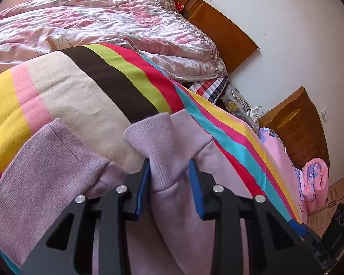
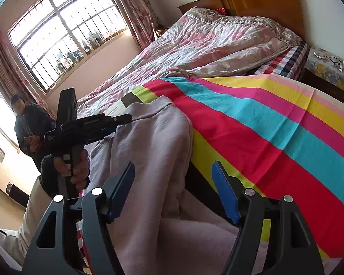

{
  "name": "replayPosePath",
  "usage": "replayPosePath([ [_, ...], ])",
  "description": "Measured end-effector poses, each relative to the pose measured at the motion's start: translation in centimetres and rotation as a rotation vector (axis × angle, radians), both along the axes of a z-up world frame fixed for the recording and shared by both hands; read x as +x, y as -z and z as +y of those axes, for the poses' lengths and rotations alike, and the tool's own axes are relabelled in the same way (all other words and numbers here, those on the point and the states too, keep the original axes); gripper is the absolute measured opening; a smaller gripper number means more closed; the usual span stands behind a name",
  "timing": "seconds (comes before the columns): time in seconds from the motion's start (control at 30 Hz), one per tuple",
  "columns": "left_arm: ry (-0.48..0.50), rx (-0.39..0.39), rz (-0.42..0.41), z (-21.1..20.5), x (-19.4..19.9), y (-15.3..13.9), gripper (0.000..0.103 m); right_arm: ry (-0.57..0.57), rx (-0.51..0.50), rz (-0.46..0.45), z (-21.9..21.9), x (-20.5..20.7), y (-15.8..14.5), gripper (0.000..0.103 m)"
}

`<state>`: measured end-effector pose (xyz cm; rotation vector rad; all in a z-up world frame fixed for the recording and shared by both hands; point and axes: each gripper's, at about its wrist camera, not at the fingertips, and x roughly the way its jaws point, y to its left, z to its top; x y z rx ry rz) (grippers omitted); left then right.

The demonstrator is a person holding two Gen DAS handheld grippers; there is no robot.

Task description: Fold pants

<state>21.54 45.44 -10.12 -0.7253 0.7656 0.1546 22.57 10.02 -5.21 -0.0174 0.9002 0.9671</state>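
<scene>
1. Pants (image 1: 169, 206): one pair, lilac fleece with ribbed cuffs, lying on the striped blanket (image 1: 84, 96) that covers the near part of the bed (image 2: 217, 36).
2. Left claw (image 1: 169, 167): clenched on the right-hand cuff (image 1: 158, 137), both blue pads pressed against the ribbed band, fabric bunched between them.
3. Second cuff (image 1: 48, 155): lying flat to the left of the left claw, just beside it, ungripped.
4. Right claw (image 2: 174, 178): released, jaws standing wide; pants fabric between the fingers, no pad pressed on it.
5. Key relation: garment runs lengthwise away from the right claw toward the left claw; cuffs at the left claw's end, thick folded bulk directly under and ahead of the right claw.
6. Nearer hand: left hand (image 2: 80, 169) already on the cuff end; right claw nearer the opposite end, waistband itself not identifiable.
7. Judgement: next move likely calls for the right claw to close on the fabric beneath it, so both ends can be carried together along the long axis.
8. Count: one pair of pants, two cuffs visible, two claws, one striped blanket, one pink quilt (image 1: 103, 23) behind, one bystander (image 2: 27, 123) near the window.
</scene>
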Motion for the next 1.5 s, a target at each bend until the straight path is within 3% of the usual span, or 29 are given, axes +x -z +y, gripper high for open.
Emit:
replayPosePath([
  [0.07,-0.002,0.027,0.005,-0.1,0.0,0.1,0.026,-0.025,-0.003,-0.034,-1.5,-4.4,-0.2,0.069],
  [0.13,-0.004,0.042,0.003,-0.1,0.0,0.3,0.016,-0.063,-0.040,-0.089,-2.3,-8.9,-0.1,0.069],
  [0.2,-0.001,0.057,-0.014,-0.3,-0.3,0.2,0.013,-0.085,-0.108,-0.111,-2.6,-12.7,0.8,0.067],
  [0.27,-0.002,0.087,-0.035,-0.9,-0.9,-0.7,0.012,-0.120,-0.127,-0.114,-2.8,-15.8,1.7,0.056],
  [0.37,0.005,0.123,-0.100,-2.3,-2.4,-3.6,0.012,-0.163,-0.171,-0.192,-2.4,-19.3,2.2,0.052],
  [0.47,0.023,0.204,-0.153,-4.0,-4.4,-6.9,0.012,-0.147,-0.263,-0.305,-1.5,-20.5,3.4,0.043],
  [0.5,0.028,0.220,-0.161,-4.3,-5.0,-7.8,0.012,-0.127,-0.294,-0.315,-1.3,-20.3,4.1,0.033],
  [0.57,0.029,0.229,-0.175,-4.4,-6.2,-9.0,0.012,-0.093,-0.356,-0.366,-1.1,-20.2,5.2,0.025],
  [0.7,0.025,0.237,-0.208,-3.5,-9.3,-11.6,0.012,-0.130,-0.446,-0.486,-0.1,-21.3,5.6,0.025],
  [0.83,0.007,0.297,-0.301,-2.3,-14.9,-14.7,0.012,-0.138,-0.380,-0.517,-0.5,-22.8,2.7,0.026],
  [0.87,0.000,0.297,-0.285,-1.4,-15.6,-14.1,0.012,-0.137,-0.356,-0.490,-0.7,-22.5,2.3,0.031],
  [0.9,-0.023,0.292,-0.239,-0.3,-16.0,-12.7,0.012,-0.130,-0.339,-0.463,-1.1,-22.2,2.2,0.042],
  [0.97,-0.074,0.221,-0.122,2.5,-16.7,-7.8,0.012,-0.105,-0.322,-0.417,-1.9,-21.3,2.3,0.052],
  [1.07,-0.100,0.124,-0.002,4.3,-18.3,-0.7,0.013,-0.079,-0.291,-0.334,-2.9,-19.7,2.5,0.052],
  [1.13,-0.093,0.101,-0.043,4.6,-19.0,1.7,0.018,-0.077,-0.264,-0.294,-3.2,-17.6,2.5,0.052],
  [1.17,-0.104,0.077,-0.084,4.9,-19.5,2.1,0.022,-0.077,-0.250,-0.281,-3.2,-16.2,2.5,0.052],
  [1.23,-0.131,0.038,-0.111,5.5,-20.0,2.6,0.043,-0.078,-0.210,-0.218,-2.8,-12.7,2.5,0.052],
  [1.3,-0.138,0.037,-0.130,5.6,-20.2,2.2,0.050,-0.067,-0.163,-0.169,-2.2,-9.1,2.3,0.052],
  [1.4,-0.131,0.063,-0.128,5.7,-19.9,1.2,0.052,-0.102,-0.123,-0.130,0.2,-4.8,2.0,0.052],
  [1.5,-0.128,0.093,-0.102,5.6,-18.9,0.7,0.050,-0.191,-0.153,-0.142,4.6,-2.6,2.5,0.050],
])
